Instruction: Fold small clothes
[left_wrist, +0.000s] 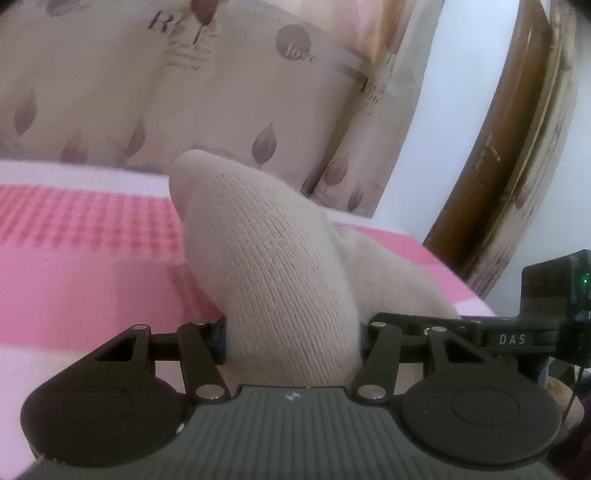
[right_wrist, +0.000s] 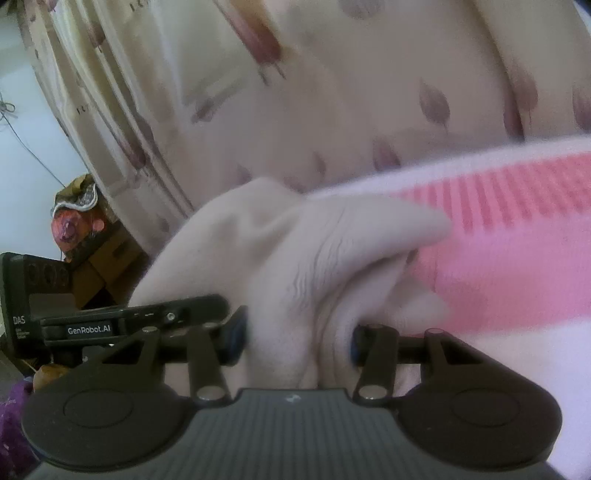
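A cream knitted sock (left_wrist: 273, 251) bulges up between the jaws of my left gripper (left_wrist: 293, 341), which is shut on it over the pink checked cloth (left_wrist: 85, 236). In the right wrist view the same cream fabric (right_wrist: 303, 251) is bunched and wrinkled between the jaws of my right gripper (right_wrist: 295, 338), which is shut on it. A pointed end of the fabric (right_wrist: 424, 221) sticks out to the right over the pink cloth (right_wrist: 517, 258). The other gripper's black body (left_wrist: 550, 295) shows at the right edge of the left wrist view, and its labelled body (right_wrist: 88, 325) shows at the left of the right wrist view.
A cream curtain with purple leaf prints (left_wrist: 147, 92) hangs behind the surface. A brown wooden frame (left_wrist: 498, 155) and a white wall (left_wrist: 443, 110) stand at the right. Cardboard boxes and a floral bundle (right_wrist: 77, 229) sit at the left, below the surface edge.
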